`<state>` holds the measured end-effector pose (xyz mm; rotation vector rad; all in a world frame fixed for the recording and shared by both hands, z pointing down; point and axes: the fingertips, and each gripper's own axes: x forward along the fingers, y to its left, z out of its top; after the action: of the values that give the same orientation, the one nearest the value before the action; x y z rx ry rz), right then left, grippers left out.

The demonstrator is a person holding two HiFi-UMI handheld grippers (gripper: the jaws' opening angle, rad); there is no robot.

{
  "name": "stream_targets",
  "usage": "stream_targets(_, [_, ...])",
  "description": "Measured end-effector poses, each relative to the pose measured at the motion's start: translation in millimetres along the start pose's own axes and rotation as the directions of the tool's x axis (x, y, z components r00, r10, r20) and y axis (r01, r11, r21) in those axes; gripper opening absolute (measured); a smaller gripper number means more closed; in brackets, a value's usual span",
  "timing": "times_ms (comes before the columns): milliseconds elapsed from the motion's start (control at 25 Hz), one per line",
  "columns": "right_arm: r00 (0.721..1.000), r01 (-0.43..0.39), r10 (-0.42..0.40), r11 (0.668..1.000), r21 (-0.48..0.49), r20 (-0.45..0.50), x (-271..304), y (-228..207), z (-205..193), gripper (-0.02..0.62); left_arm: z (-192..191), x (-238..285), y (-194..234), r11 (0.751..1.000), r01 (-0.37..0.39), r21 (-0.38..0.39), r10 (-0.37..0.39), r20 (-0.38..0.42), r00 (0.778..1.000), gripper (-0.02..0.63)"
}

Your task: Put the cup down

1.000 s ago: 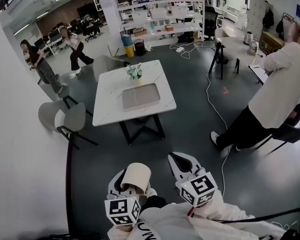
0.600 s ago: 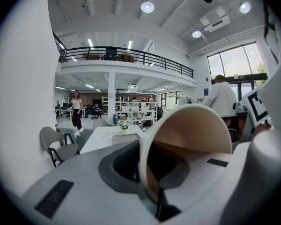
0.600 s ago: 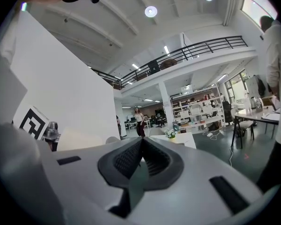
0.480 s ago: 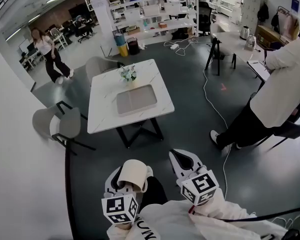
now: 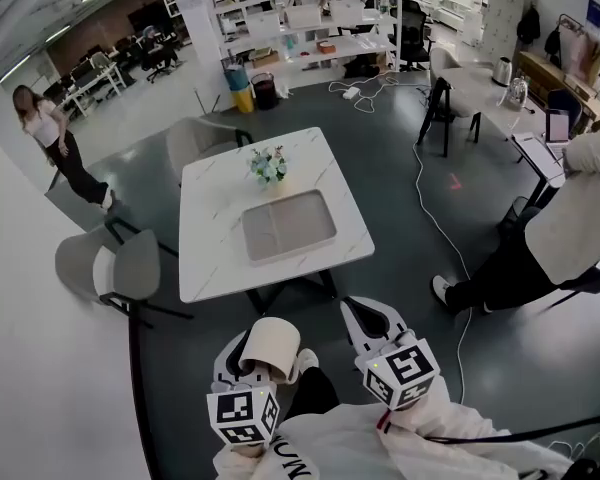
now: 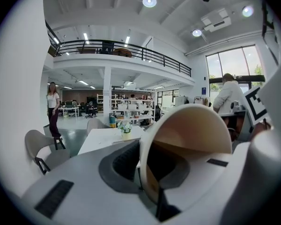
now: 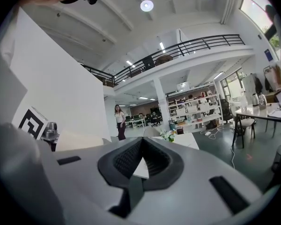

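My left gripper (image 5: pixel 264 366) is nearest to me, on the near side of the table (image 5: pixel 208 258) and not over it yet. It pinches the cup (image 5: pixel 272 346). It looks like one jaw is inside the cup and one is outside, so they squeeze the thin wall by the rim. That is why the cup lies tipped on its side, with its open mouth facing back at me. I think I must turn it upright before I let go, or it may roll. The cup is up in the air, above the floor, in front of the table's near edge. My right gripper (image 5: pixel 372 320) is just beside the left one, also short of the table. Its jaws are pressed together with nothing in them. I think it just comes along, since one gripper is enough for a light paper cup. On the middle of the table lies a flat grey tray (image 5: pixel 288 226), which looks like a good spot for the cup. Behind the tray, near the table's far edge, stand small flowers (image 5: pixel 268 165), so I should stay away from them. A chair (image 5: pixel 120 268) stands at the table's left side. A person (image 5: pixel 580 218) sits well to the right of the table, out of my way. Far behind the table are shelves (image 5: pixel 300 18).
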<state>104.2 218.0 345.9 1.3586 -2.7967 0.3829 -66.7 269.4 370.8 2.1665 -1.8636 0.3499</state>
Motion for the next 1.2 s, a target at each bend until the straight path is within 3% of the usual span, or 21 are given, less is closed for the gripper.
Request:
stream_targets(480, [0.998,0.004,-0.003,1.000,0.010,-0.066,156,-12,5,0.005,34,120,93,0.999,0.038,-0.012,-0.039,-0.052,0.998,0.049])
stream_targets(1200, [0.993,0.035,-0.033,0.999,0.012,-0.111,249,-25,0,0.005,46,192,149,0.996,0.081,-0.033,-0.084,-0.074,0.994,0.049])
